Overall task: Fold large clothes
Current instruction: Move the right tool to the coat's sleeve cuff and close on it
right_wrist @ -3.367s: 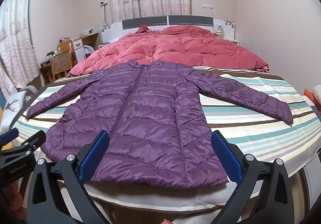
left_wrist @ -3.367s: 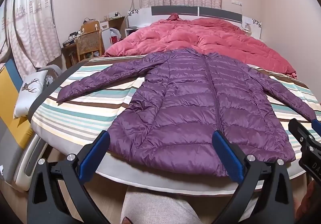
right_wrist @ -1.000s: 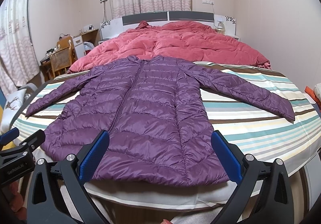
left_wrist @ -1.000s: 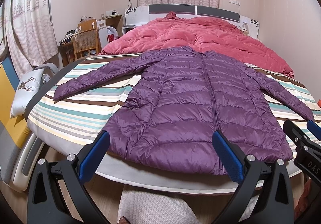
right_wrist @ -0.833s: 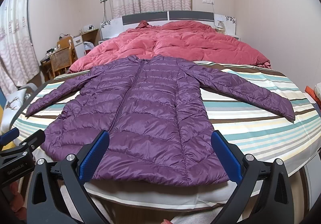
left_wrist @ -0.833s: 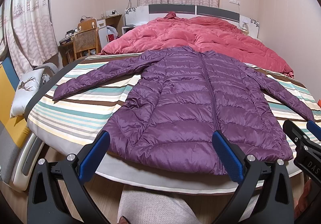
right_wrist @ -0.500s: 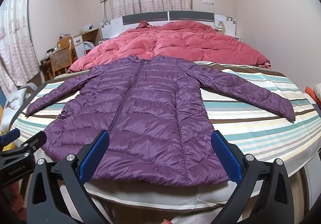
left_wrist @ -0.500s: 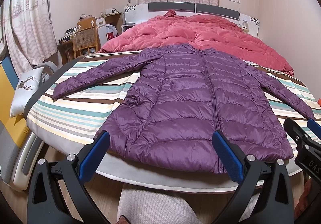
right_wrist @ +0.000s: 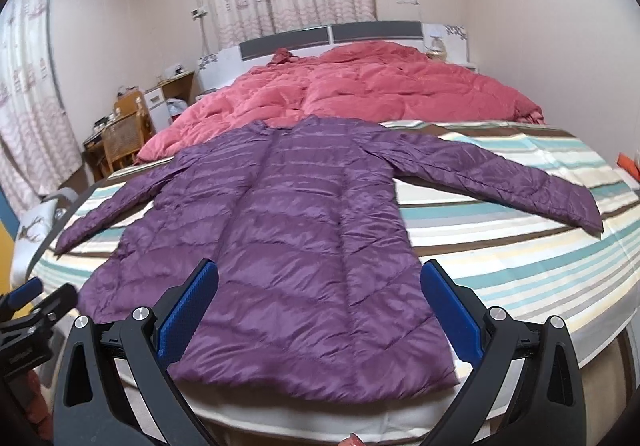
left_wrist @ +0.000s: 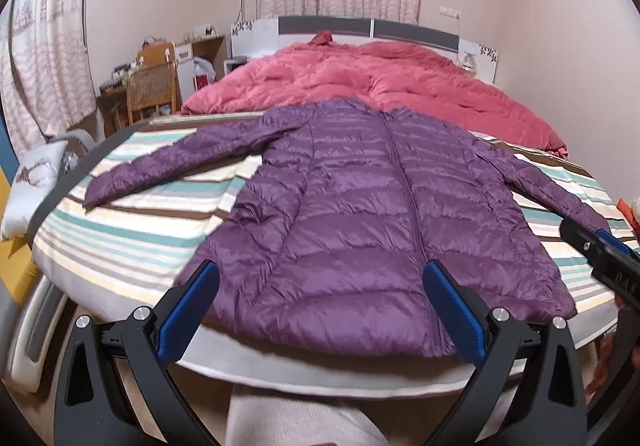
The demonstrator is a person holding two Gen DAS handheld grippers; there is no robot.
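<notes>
A long purple puffer coat [left_wrist: 360, 214] lies flat and front up on the striped bed sheet [left_wrist: 132, 242], zipped, sleeves spread to both sides, hem toward me; it also shows in the right wrist view [right_wrist: 296, 230]. My left gripper [left_wrist: 320, 310] is open and empty, just short of the hem's left half. My right gripper [right_wrist: 316, 310] is open and empty, above the hem's right half. The right gripper shows at the edge of the left wrist view [left_wrist: 600, 258], and the left gripper at the edge of the right wrist view [right_wrist: 32, 306].
A pink duvet [left_wrist: 380, 86] is heaped at the head of the bed behind the coat. A wicker chair [left_wrist: 152, 94] and desk stand at the left wall. A white cushion [left_wrist: 28, 186] lies left of the bed. My leg [left_wrist: 304, 422] is below the mattress edge.
Both grippers have moved forward and closer to the coat's hem. The right view has tilted and shifted right. The coat has not moved.
</notes>
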